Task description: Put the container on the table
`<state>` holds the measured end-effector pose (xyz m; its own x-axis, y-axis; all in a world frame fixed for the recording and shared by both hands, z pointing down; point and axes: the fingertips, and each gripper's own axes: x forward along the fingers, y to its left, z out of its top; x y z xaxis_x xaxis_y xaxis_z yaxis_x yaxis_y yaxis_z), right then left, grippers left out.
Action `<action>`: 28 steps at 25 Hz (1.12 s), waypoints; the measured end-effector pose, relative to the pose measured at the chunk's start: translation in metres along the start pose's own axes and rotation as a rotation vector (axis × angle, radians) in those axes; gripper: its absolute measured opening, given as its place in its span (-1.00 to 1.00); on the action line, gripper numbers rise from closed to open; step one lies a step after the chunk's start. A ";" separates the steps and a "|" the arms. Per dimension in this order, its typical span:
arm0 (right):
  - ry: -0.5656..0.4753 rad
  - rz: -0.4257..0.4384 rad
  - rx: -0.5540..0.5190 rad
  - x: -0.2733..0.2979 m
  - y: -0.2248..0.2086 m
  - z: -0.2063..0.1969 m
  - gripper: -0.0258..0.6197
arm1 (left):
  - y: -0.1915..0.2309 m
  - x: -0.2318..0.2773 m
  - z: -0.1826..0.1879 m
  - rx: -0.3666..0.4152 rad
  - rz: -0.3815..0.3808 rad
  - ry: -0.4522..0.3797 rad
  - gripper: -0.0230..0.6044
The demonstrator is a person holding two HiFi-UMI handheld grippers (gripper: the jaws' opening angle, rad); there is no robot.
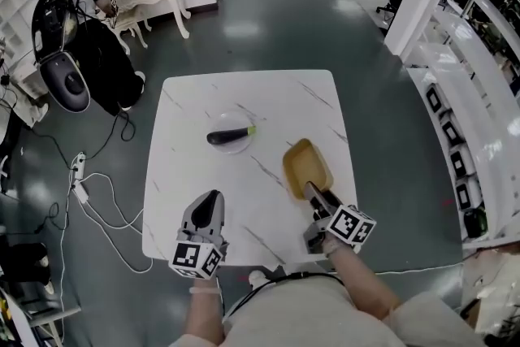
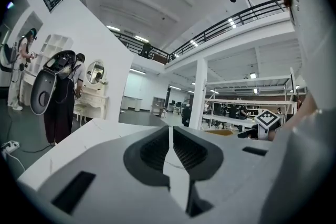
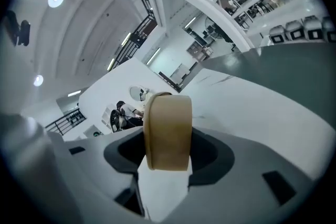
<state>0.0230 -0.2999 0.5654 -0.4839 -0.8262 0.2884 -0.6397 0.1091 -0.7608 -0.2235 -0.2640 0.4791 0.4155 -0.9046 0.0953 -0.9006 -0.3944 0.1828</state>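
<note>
White marbled table (image 1: 188, 175), small plate (image 1: 233, 149) bearing an eggplant (image 1: 227, 136)

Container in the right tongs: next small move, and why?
Probably lower the right tongs slightly to seat the container flat on the table. The tongs clamp its rim, and it is over a bare patch, clear of the plate with the eggplant.

You've got no legible text, brand, no. or sign in any view, only b/w square marker patterns on your left gripper (image 1: 211, 197) and right gripper (image 1: 311, 191), w/o letters.
</note>
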 end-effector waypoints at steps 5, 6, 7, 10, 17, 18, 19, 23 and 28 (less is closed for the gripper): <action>-0.031 0.015 0.163 0.022 -0.007 0.008 -0.21 | -0.002 0.018 -0.007 -0.013 0.002 0.024 -0.84; -0.032 0.016 0.184 0.025 -0.008 0.008 -0.21 | -0.002 0.020 -0.007 -0.014 0.003 0.028 -0.84; -0.033 0.017 0.202 0.028 -0.009 0.009 -0.21 | -0.003 0.023 -0.008 -0.015 0.004 0.032 -0.84; -0.041 0.020 0.248 0.035 -0.012 0.011 -0.21 | -0.005 0.030 -0.010 -0.016 -0.001 0.036 -0.84; -0.004 0.007 0.318 0.044 -0.016 0.002 -0.23 | -0.009 0.039 -0.012 -0.017 -0.007 0.045 -0.84; 0.006 0.026 0.318 0.046 -0.014 0.000 -0.23 | -0.009 0.040 -0.012 -0.015 -0.009 0.044 -0.84; 0.016 0.037 0.323 0.048 -0.013 -0.002 -0.23 | -0.010 0.040 -0.013 -0.014 -0.009 0.045 -0.84; 0.058 0.061 0.351 0.053 -0.010 -0.011 -0.11 | -0.009 0.042 -0.015 -0.012 -0.015 0.048 -0.84; 0.119 0.106 0.352 0.056 -0.005 -0.020 0.08 | -0.009 0.044 -0.015 -0.018 -0.021 0.051 -0.84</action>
<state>-0.0129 -0.3356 0.5966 -0.6154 -0.7486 0.2466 -0.3477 -0.0228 -0.9373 -0.1952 -0.2973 0.4961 0.4402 -0.8867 0.1411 -0.8895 -0.4093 0.2031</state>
